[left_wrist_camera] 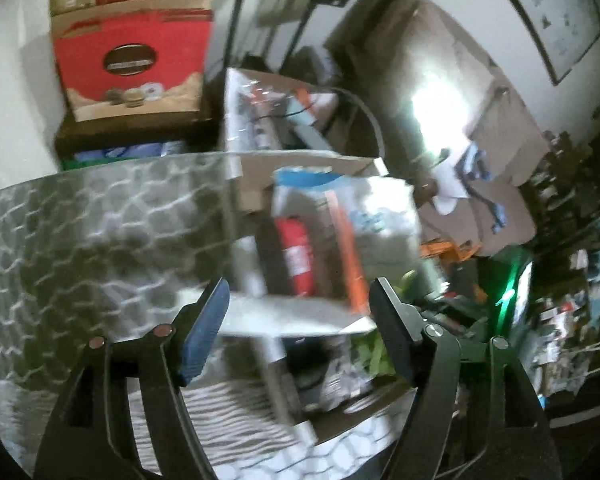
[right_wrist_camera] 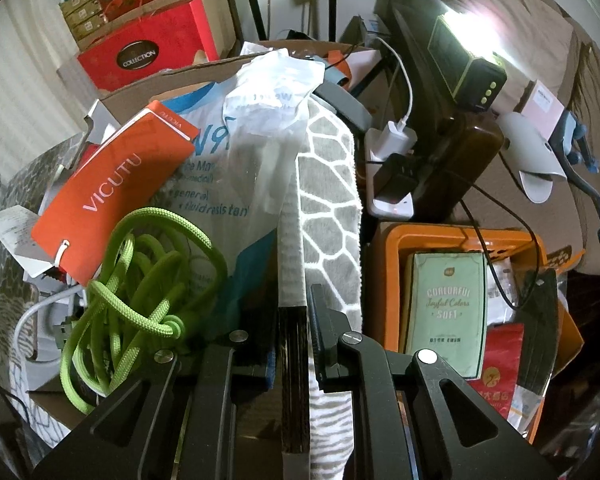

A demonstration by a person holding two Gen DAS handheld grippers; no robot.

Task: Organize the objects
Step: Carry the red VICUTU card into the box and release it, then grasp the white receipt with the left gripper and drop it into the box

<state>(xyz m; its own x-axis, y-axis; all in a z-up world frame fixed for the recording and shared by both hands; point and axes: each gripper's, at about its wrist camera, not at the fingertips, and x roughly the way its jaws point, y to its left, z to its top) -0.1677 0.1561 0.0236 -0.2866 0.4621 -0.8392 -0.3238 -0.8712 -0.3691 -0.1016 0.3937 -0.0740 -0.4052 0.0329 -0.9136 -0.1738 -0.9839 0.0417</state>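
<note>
In the right wrist view my right gripper (right_wrist_camera: 292, 344) is shut on a long flat stick (right_wrist_camera: 291, 264), white above and dark wood-grained between the pads, over a grey cloth with a white honeycomb pattern (right_wrist_camera: 328, 184). It stands against a cardboard box (right_wrist_camera: 148, 80) stuffed with a mask bag (right_wrist_camera: 236, 152), an orange VICUTU card (right_wrist_camera: 108, 184) and a green rope (right_wrist_camera: 140, 280). In the blurred left wrist view my left gripper (left_wrist_camera: 298, 320) is open and empty above the box (left_wrist_camera: 324, 176), where a red tube (left_wrist_camera: 296, 256) and the mask bag (left_wrist_camera: 364, 216) show. The patterned cloth (left_wrist_camera: 100, 232) fills its left side.
An orange basket (right_wrist_camera: 388, 280) on the right holds a green book (right_wrist_camera: 446, 312) and red packets. Chargers and cables (right_wrist_camera: 392, 160) lie behind it. A red gift box (right_wrist_camera: 148, 44) is stacked at the back left; it also shows in the left wrist view (left_wrist_camera: 132, 64). A grey slipper (right_wrist_camera: 532, 160) lies on a sofa.
</note>
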